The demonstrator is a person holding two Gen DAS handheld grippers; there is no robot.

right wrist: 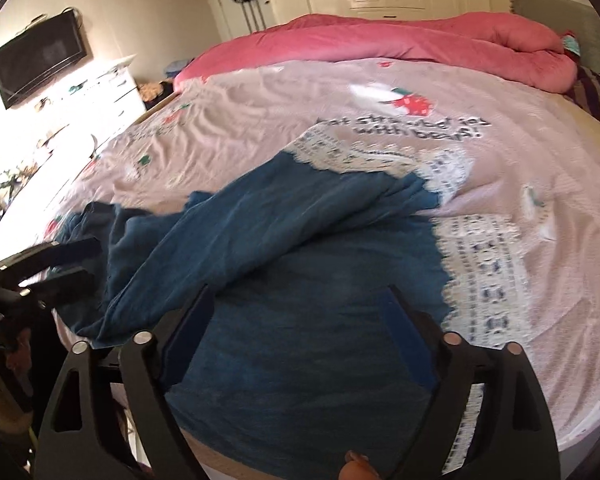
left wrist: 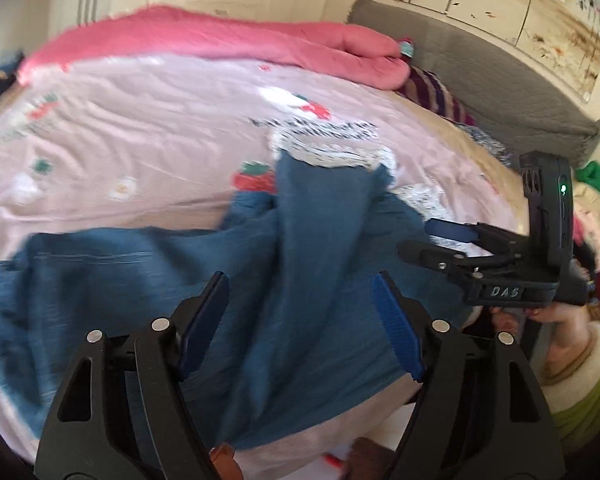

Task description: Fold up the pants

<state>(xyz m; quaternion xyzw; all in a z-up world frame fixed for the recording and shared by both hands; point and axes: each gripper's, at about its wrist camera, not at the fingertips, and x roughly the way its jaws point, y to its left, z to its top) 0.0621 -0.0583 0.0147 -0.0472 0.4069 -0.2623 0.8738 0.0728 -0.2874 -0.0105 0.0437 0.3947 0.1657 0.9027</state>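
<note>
My left gripper [left wrist: 300, 300] and right gripper [right wrist: 300, 312] both hang wide apart, holding nothing, over the rumpled blue pants [right wrist: 300, 248] on the pink bedsheet [right wrist: 259, 100].

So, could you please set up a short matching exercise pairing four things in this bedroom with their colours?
Things:
1. pants
2. quilt
3. television
4. headboard

Colours:
A. grey
B. blue
C. black
D. deep pink

Pairs: 1-B, 2-D, 3-C, 4-A
</note>
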